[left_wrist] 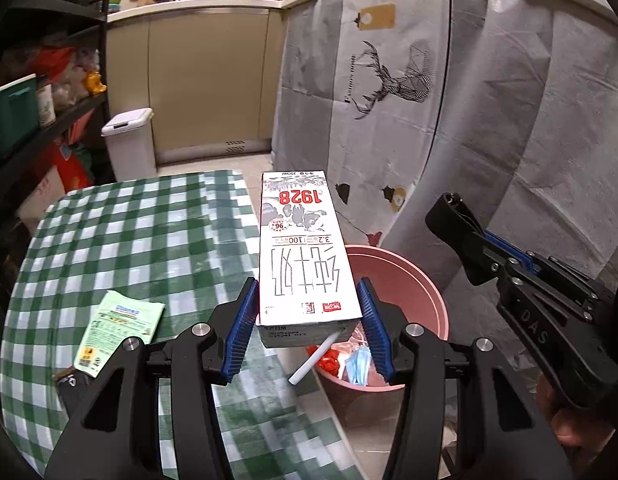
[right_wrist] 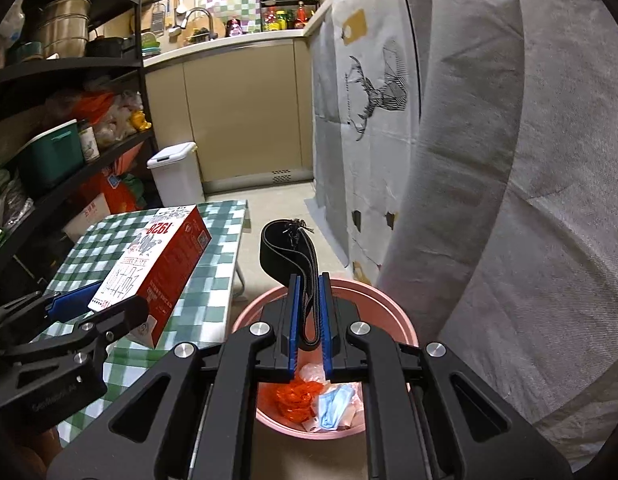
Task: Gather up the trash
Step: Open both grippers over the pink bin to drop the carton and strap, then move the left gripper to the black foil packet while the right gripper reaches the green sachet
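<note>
Pink bin [right_wrist: 405, 320] sits under the right gripper [right_wrist: 309, 320], fingers pinching a black strap [right_wrist: 285, 248]; left gripper [left_wrist: 305, 320], half-open, clamps the milk carton [left_wrist: 305, 248], long axis forward, over the bench's [left_wrist: 129, 240] edge.

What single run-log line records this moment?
left gripper: shut on milk carton | right gripper: shut on black strap | both near pink bin

Glossy printed paperboard carton [left_wrist: 305, 256]; matt pink plastic bin [left_wrist: 405, 280]; smooth checked tablecloth [left_wrist: 121, 232].
</note>
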Motion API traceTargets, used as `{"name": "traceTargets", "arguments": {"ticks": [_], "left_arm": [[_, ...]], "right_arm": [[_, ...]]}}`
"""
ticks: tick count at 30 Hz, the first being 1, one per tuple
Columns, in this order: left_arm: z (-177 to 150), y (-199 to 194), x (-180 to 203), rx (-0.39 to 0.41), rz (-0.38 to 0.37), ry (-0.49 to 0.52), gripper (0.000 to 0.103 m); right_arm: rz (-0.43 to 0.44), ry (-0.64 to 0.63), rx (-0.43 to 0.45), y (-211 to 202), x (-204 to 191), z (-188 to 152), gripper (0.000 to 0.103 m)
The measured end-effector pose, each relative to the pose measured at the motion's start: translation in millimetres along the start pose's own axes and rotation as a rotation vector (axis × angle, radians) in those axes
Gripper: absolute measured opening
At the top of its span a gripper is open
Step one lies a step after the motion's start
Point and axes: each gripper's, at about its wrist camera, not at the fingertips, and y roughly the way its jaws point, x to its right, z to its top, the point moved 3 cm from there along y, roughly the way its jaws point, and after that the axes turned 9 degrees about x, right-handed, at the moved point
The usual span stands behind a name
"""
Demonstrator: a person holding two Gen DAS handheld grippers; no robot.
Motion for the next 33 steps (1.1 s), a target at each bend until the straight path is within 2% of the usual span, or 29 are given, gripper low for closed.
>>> {"name": "traceTargets", "arguments": {"ticks": [16,18,20,21,22,33], "left_arm": [[-15,33,36,-0.047,-0.047,0.039,0.05],[-17,38,38,-0.057,-0.049,0.044,0.05],[-19,44,41,-0.069,-0.05,0.058,0.052],[-20,45,42,-0.072,-0.054,0.062,0.053],[-20,45,41,-0.07,-0.054,0.066,0.053],[-15,19,3,-0.019,-0.003,0.037,0.053]], "right_arm": [[-0.031,0.041,-0.024,19,21,-4,0.011],[-0.039,0.051,-0.039,24,23,-6,0.015],[-0.051,0.052,-0.054,27,24,-9,0.033],[-0.063,0.055,-0.057,29,25,-10,0.05],[-0.065,0.06,-0.059,30,26,-11,0.053],[-0.03,0.056,-0.021,24,11,-5,0.053]]}}
